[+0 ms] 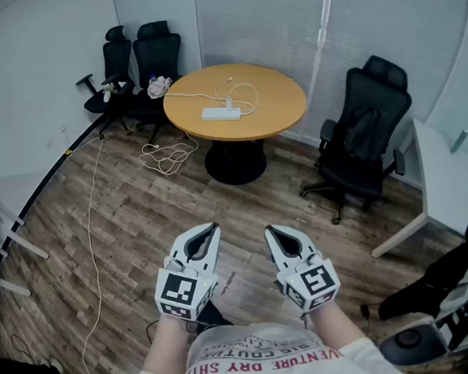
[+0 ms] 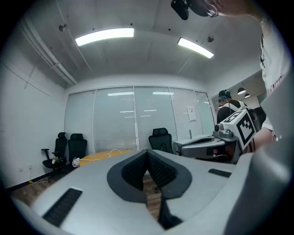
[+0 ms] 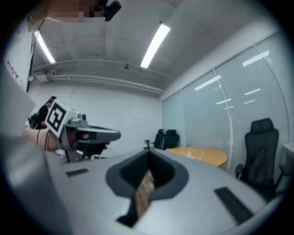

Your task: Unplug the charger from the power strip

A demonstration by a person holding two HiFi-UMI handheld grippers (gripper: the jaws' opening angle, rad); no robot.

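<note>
A white power strip (image 1: 221, 114) lies on the round wooden table (image 1: 272, 109) across the room. A white charger cable (image 1: 244, 92) loops on the tabletop just behind the strip; the plug itself is too small to make out. Both grippers are held level over the wood floor, close to the person's body and far short of the table. My left gripper (image 1: 212, 226) is shut with nothing in it, its pads meeting at the tip (image 2: 147, 152). My right gripper (image 1: 270, 233) is shut and empty as well (image 3: 149, 152). The table (image 2: 108, 155) (image 3: 202, 155) shows small in both gripper views.
A black office chair (image 1: 364, 142) stands right of the table, and two more (image 1: 137, 56) stand behind it at the left. White cables (image 1: 166, 155) trail over the floor left of the table's base. White desks flank the room at right (image 1: 445, 180) and left (image 1: 7, 202).
</note>
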